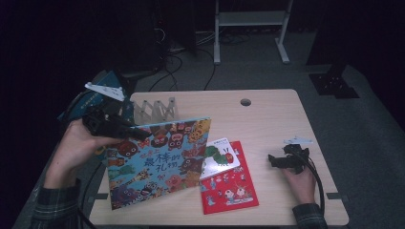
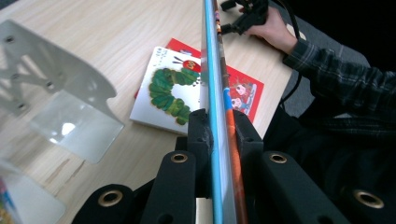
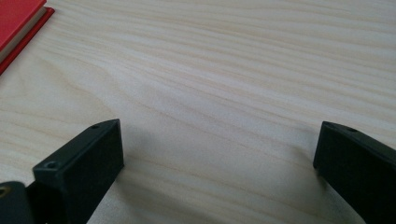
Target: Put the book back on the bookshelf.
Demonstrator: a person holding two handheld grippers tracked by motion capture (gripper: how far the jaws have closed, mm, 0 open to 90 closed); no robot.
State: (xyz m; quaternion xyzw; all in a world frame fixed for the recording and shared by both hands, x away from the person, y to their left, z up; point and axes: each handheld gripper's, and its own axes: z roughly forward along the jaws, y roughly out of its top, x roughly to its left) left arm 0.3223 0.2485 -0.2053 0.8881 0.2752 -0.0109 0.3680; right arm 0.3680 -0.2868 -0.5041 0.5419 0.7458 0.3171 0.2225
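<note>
Left claw (image 1: 136, 133) clamped on top edge of blue picture book (image 1: 157, 162), held tilted above worktop (image 1: 267, 109) beside white rack (image 1: 155, 109). Risk: thin grip, book may pivot, slip, strike rack. Right claw (image 1: 277, 161) wide open, empty.

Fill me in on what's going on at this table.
A person is sorting picture books. The left gripper is clamped on the edge of a big blue picture book, holding it up off the table, in front of a white book rack. Two more books lie flat: a white caterpillar book on top of a red book. The right gripper rests on the table to the right, jaws open, holding nothing.
</note>
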